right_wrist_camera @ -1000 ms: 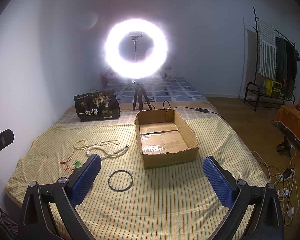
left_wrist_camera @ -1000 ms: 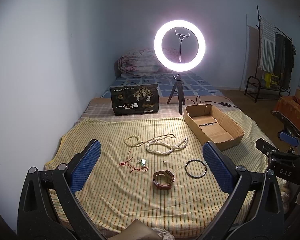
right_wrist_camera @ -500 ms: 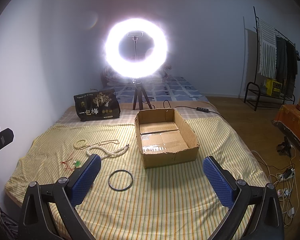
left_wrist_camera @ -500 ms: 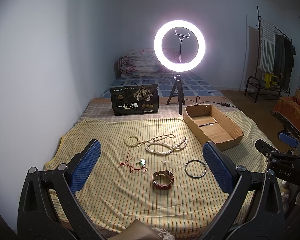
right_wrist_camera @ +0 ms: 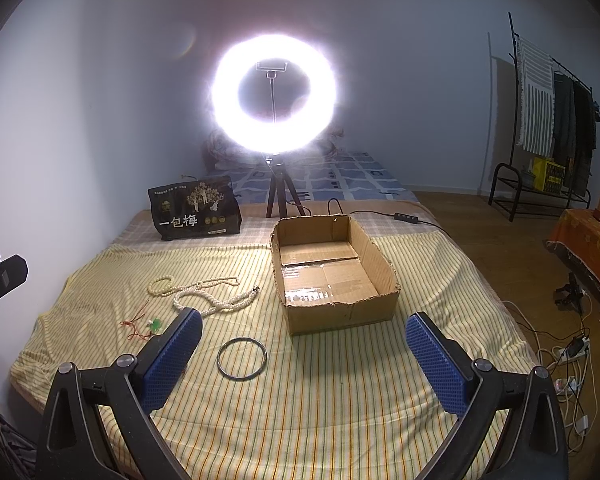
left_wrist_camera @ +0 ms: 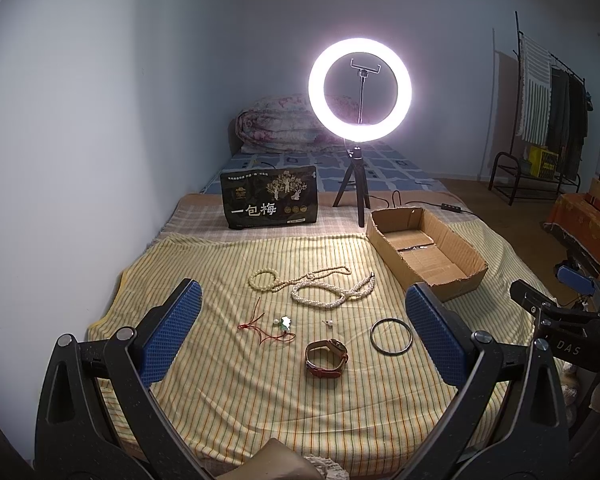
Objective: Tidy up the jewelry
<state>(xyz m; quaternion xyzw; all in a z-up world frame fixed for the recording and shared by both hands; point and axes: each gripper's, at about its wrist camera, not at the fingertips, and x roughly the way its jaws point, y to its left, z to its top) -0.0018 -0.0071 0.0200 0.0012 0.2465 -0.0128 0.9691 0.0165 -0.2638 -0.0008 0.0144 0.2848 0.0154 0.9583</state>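
Jewelry lies on a yellow striped cloth (left_wrist_camera: 220,400) on a bed: a brown leather watch (left_wrist_camera: 326,359), a dark bangle (left_wrist_camera: 391,337) (right_wrist_camera: 241,358), a white pearl necklace (left_wrist_camera: 332,294) (right_wrist_camera: 216,302), a cream bead bracelet (left_wrist_camera: 266,279) (right_wrist_camera: 161,285), a red cord with a green charm (left_wrist_camera: 278,326) (right_wrist_camera: 148,325) and a small pearl earring (left_wrist_camera: 329,323). An open empty cardboard box (left_wrist_camera: 424,252) (right_wrist_camera: 332,276) sits at the right. My left gripper (left_wrist_camera: 300,320) is open above the near edge, facing the jewelry. My right gripper (right_wrist_camera: 304,344) is open in front of the box.
A lit ring light on a tripod (left_wrist_camera: 360,92) (right_wrist_camera: 274,92) stands behind the box, its cable running right. A black snack bag (left_wrist_camera: 270,202) (right_wrist_camera: 194,208) stands at the back. A clothes rack (right_wrist_camera: 548,120) and floor cables (right_wrist_camera: 568,356) are at the right.
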